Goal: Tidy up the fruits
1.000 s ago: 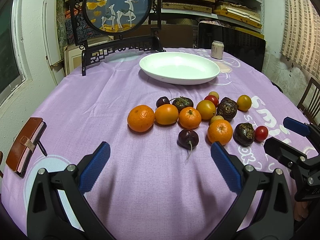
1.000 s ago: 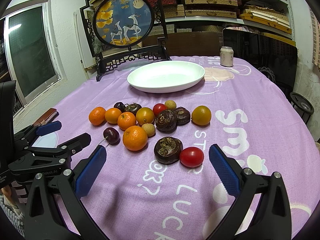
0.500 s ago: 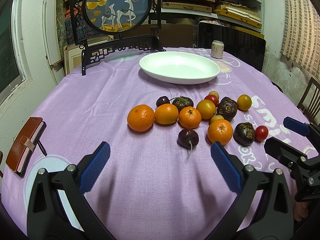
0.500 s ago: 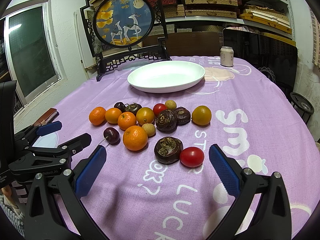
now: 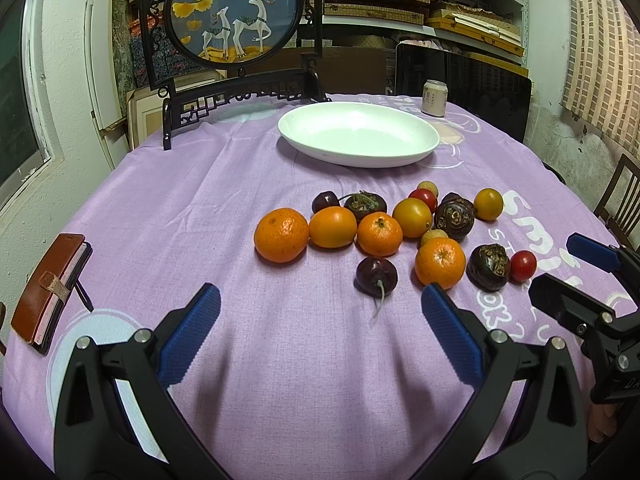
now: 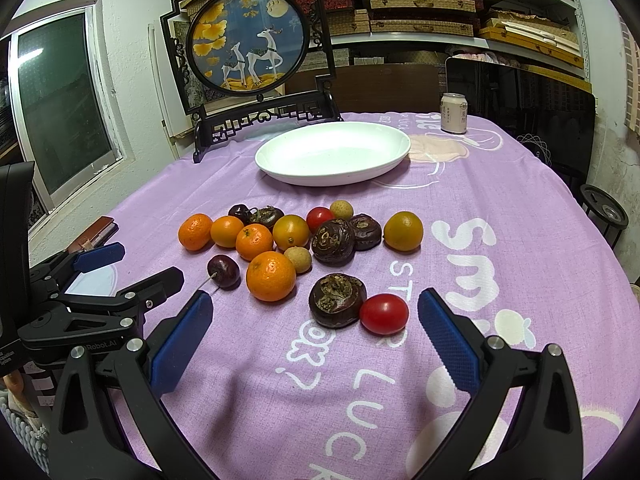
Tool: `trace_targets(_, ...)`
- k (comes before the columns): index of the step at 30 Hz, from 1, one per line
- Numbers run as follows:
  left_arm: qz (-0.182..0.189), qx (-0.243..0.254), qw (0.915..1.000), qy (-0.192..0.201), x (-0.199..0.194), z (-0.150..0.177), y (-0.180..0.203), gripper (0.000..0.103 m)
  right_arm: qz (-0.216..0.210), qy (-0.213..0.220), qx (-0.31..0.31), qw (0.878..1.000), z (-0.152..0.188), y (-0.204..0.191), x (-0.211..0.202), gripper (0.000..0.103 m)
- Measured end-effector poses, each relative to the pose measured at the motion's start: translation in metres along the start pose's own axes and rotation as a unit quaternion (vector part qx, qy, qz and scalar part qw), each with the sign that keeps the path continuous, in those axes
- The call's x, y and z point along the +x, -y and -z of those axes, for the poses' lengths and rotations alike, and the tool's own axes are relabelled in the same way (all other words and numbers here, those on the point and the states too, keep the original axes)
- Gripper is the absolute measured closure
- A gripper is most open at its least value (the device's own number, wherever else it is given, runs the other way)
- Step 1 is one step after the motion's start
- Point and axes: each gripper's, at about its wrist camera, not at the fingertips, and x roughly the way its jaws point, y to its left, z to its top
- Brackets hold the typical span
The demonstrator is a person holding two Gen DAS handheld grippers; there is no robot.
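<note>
Several fruits lie clustered on the purple tablecloth: mandarins (image 5: 281, 234) (image 6: 271, 275), dark cherries (image 5: 376, 276) (image 6: 223, 271), brown water chestnuts (image 5: 489, 267) (image 6: 337, 299), cherry tomatoes (image 5: 522, 265) (image 6: 384, 313), yellow-orange fruits (image 5: 412, 217) (image 6: 403, 230). Behind them stands an empty white oval dish (image 5: 359, 134) (image 6: 333, 153). My left gripper (image 5: 320, 306) is open, low over the cloth in front of the cluster. My right gripper (image 6: 314, 318) is open too, its blue pads (image 6: 450, 332) flanking the nearest chestnut and tomato from a short distance.
A framed deer screen (image 5: 236, 12) (image 6: 248, 44) stands at the table's back. A drink can (image 5: 434, 97) (image 6: 454, 113) sits back right. A brown leather notebook (image 5: 50, 286) lies near the left edge. A dark chair (image 5: 622, 196) stands right of the table.
</note>
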Motion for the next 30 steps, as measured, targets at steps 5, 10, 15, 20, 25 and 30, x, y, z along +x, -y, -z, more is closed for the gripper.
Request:
trace_targets(5, 0.0, 0.0, 1.0, -0.002, 0.0, 0.002, 0.0, 0.002, 0.0, 0.0, 0.0, 1.0, 0.0, 0.0, 0.0, 0.001)
trace_targets(10, -0.001, -0.001, 1.0, -0.006, 0.003, 0.005, 0.001, 0.002, 0.0, 0.0, 0.0, 1.0, 0.0, 0.0, 0.0, 0.001)
trace_targets(15, -0.001, -0.004, 0.9999, -0.011, 0.003, 0.003, 0.0, 0.002, -0.002, -0.005, 0.003, 1.0, 0.0, 0.001, 0.001, 0.001)
trace_targets(20, -0.001, -0.016, 0.9993, -0.035, 0.01, 0.002, -0.007, 0.002, -0.017, -0.047, -0.001, 0.999, 0.001, 0.006, 0.009, 0.001)
trace_targets(25, 0.001, -0.003, 0.9977, -0.068, 0.02, 0.003, -0.011, 0.002, 0.003, -0.084, -0.029, 0.996, 0.007, 0.02, 0.012, 0.021)
trace_targets(30, 0.013, 0.029, 0.996, -0.084, 0.027, 0.003, -0.007, 0.002, 0.026, -0.111, -0.051, 0.992, 0.007, 0.028, 0.027, 0.038)
